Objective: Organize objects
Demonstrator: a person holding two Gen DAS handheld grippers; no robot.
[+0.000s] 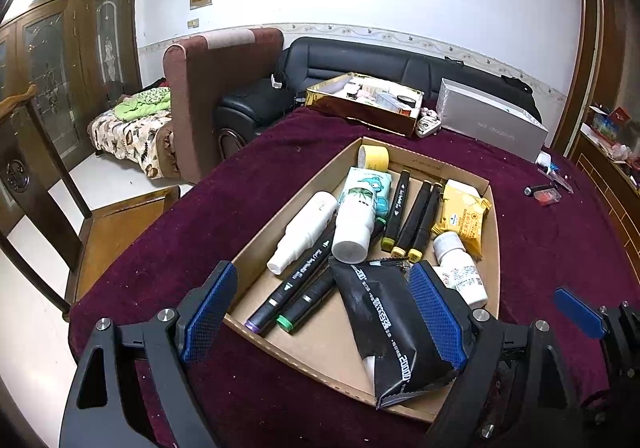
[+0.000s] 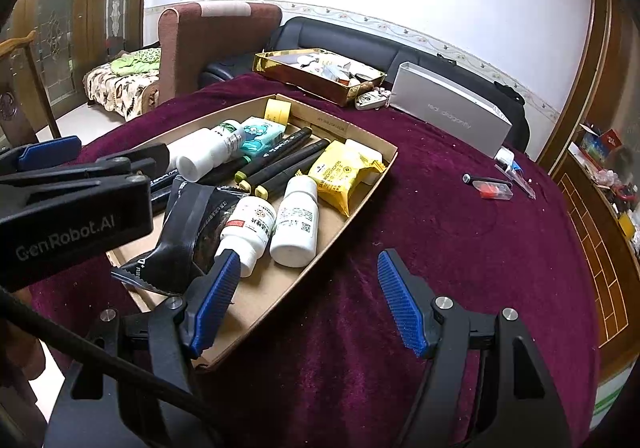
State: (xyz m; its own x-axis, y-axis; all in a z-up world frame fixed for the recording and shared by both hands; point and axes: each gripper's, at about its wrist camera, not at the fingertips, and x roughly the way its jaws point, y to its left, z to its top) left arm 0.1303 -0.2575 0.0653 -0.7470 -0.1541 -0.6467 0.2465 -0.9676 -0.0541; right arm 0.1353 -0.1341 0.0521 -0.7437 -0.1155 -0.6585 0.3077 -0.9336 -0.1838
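Left wrist view: cardboard tray (image 1: 408, 164) lies under wide, empty left gripper (image 1: 324, 312).

My left gripper (image 1: 324, 312) points forward and downward, its two black arms spread in a V and its jaws standing wide apart. The blue ribbed pads (image 1: 210, 312) face each other across the gap, and nothing is pressed between them. My right gripper (image 2: 310, 302) is tilted down at much the same slant, its jaws also well apart with nothing clamped. The two tools sit side by side: from the right wrist view the black body of the left one fills the left edge, and from the left wrist view one blue finger (image 1: 576, 314) of the right one shows at the far right.
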